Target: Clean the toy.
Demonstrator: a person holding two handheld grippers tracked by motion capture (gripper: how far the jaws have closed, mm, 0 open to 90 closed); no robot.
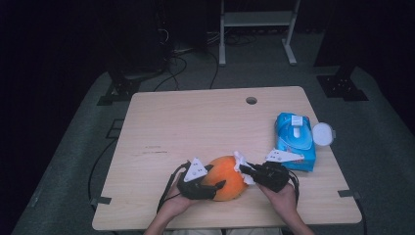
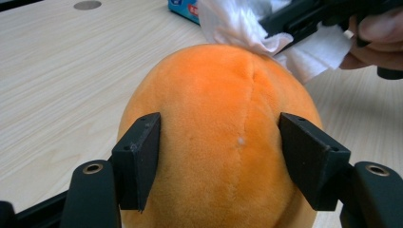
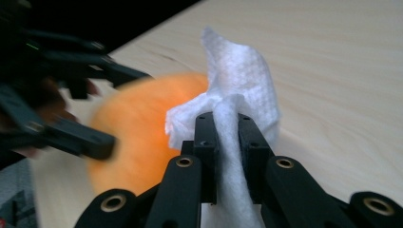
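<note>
Black left tongs (image 2: 218,156) clamp both sides of the orange plush ball (image 2: 223,137) near the desk's (image 1: 195,127) front edge, while the right tongs (image 3: 227,137), pinched tight on a white wipe (image 3: 237,90), press it against the ball's right side.
</note>
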